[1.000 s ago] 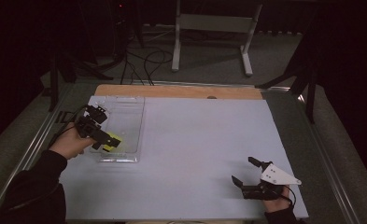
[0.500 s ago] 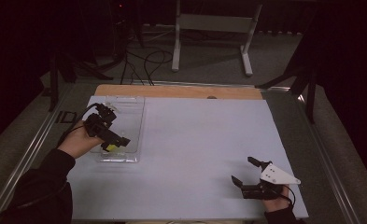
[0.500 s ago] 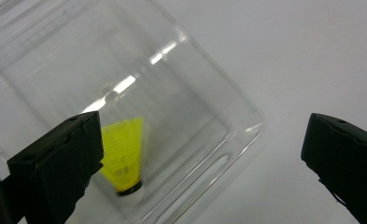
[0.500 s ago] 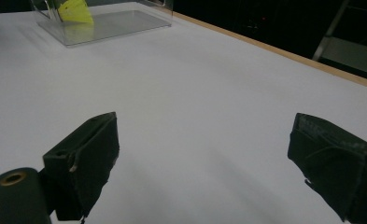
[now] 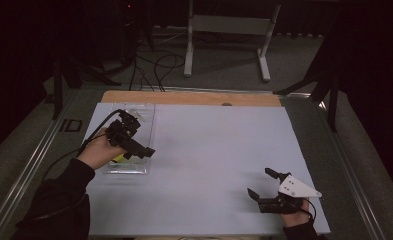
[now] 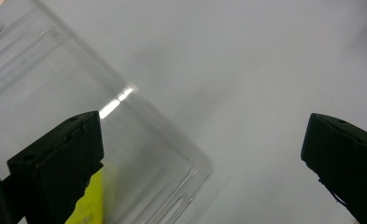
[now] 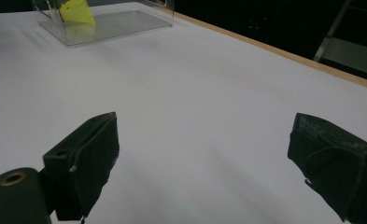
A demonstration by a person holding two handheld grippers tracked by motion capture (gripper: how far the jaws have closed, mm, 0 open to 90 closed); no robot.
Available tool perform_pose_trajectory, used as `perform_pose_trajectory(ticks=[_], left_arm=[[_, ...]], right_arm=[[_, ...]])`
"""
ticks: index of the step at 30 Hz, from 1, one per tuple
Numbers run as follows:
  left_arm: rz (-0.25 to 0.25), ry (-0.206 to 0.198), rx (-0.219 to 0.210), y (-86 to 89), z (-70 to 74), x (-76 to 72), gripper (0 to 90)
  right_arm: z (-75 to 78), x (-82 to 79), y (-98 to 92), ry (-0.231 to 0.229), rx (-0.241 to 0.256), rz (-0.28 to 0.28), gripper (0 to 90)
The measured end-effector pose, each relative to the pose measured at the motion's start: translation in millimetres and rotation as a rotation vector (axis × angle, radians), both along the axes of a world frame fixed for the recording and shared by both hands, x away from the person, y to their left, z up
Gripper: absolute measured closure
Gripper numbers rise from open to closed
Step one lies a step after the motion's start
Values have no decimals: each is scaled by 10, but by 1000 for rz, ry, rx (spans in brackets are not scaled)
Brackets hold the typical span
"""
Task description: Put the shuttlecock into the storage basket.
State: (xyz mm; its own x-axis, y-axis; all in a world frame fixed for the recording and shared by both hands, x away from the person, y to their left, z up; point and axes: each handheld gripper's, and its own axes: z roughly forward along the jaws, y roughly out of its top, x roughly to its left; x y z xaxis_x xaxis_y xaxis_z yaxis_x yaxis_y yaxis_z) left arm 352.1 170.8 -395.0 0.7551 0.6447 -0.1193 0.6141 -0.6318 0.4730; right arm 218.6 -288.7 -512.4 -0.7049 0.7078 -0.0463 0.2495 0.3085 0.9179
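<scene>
A clear plastic tray [image 5: 134,131] lies near the table's [image 5: 214,150] left edge, holding a yellow piece [image 5: 118,158] at its near end. The left gripper [image 5: 140,150] hangs over it, jaws wide apart and empty. The right gripper [image 5: 262,186], also spread, sits by the near right corner. No writing is readable.

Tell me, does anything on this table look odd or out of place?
Nothing stands out. The clear plastic tray lies flat on the white table with a yellow item inside; both the left gripper and right gripper are open.

From my station I can read no text, label, brand, number or sign on anything here; every surface I see is unmarked or too dim.
</scene>
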Motion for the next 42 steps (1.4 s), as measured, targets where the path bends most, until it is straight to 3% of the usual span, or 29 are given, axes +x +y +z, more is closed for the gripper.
perform_pose_trajectory(ticks=[8, 24, 31, 34, 42], left_arm=[[-81, -17, -37, -265, 32, -35, 0], [-271, -15, -79, -740, -109, -210, 0], [-306, -31, -83, -874, -274, -308, 0], [-325, -42, -91, -879, -334, -359, 0], [-327, -24, -106, -825, -495, -493, 0]], right_arm=[[-2, 1, -6, 2, 3, 1, 91], [-2, 0, -2, 4, 0, 5, 90], [-1, 2, -5, 7, 3, 7, 91], [3, 0, -9, 6, 1, 8, 90], [4, 1, -5, 5, -1, 8, 90]])
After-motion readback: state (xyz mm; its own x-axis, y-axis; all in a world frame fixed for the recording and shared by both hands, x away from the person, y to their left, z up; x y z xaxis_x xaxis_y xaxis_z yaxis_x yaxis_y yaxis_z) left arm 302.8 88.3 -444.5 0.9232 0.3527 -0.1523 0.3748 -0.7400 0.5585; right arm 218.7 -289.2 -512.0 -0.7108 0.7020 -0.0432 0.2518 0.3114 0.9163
